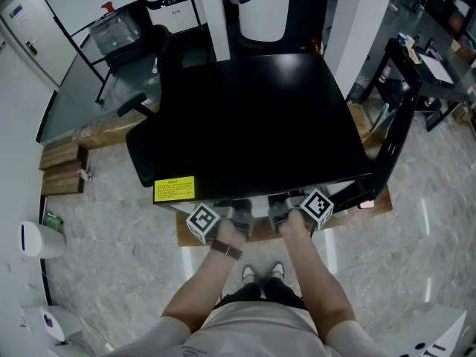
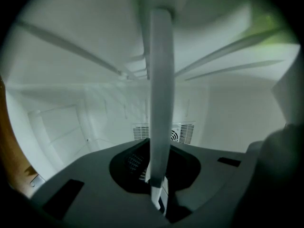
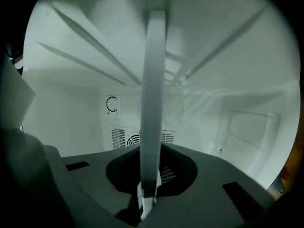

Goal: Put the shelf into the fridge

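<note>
From above, the black fridge (image 1: pixel 253 117) stands right in front of me, and its top hides the inside. Both grippers reach in under its front edge, the left gripper (image 1: pixel 227 218) beside the right gripper (image 1: pixel 294 213). In the left gripper view, the white shelf (image 2: pixel 160 94) shows edge-on as a long pale strip, and the left gripper (image 2: pixel 159 194) is shut on its near edge. The right gripper (image 3: pixel 147 198) is shut the same way on the shelf (image 3: pixel 153 89). Past the shelf lie the white inner walls and the back vent (image 2: pixel 164 132).
A yellow label (image 1: pixel 174 189) is on the fridge's front left corner. A black chair (image 1: pixel 149 117) stands against its left side and a black rack (image 1: pixel 401 103) at the right. The fridge rests on a wooden pallet (image 1: pixel 372 203). A dial (image 3: pixel 112 104) sits on the back wall.
</note>
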Demonstrator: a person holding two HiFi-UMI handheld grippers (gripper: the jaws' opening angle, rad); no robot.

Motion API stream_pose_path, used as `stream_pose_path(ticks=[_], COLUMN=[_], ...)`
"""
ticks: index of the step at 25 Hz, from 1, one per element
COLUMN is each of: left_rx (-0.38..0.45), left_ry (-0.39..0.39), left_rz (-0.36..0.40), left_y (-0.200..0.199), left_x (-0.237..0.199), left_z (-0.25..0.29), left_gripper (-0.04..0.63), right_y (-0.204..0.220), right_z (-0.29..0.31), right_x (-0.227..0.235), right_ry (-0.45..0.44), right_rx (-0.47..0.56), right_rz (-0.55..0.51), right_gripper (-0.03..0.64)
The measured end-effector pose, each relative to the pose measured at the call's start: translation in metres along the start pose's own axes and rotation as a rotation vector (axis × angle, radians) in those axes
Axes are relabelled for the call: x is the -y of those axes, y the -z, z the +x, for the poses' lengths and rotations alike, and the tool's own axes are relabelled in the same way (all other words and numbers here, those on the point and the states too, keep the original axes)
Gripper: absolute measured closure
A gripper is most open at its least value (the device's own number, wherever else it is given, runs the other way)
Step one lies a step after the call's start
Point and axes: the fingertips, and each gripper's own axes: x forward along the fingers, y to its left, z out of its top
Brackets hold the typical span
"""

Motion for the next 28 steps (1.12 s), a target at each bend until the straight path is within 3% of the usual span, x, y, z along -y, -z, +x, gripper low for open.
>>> stream_pose_path(ticks=[11, 19, 28], left_rx=[0.01, -0.009, -0.004], left_ry=[0.012, 0.015, -0.034], left_rz=[0.031, 0.037, 0.022], left_y=[0.005, 0.019, 0.032], left_x=[-0.001, 0.003, -0.002], left_z=[-0.002, -0.013, -0.044], left_gripper=[0.566, 0.566, 0.565], right_y=[0.001, 0.007, 0.014], right_z=[-0.001, -0.018, -0.061], right_x=[-0.002, 0.0, 0.003], right_ry=[-0.048, -0.035, 0.007], right_rx=[0.01, 0.003, -0.027], right_rz=[-0.022, -0.031, -0.015], right_gripper=[0.566, 0.566, 0.566])
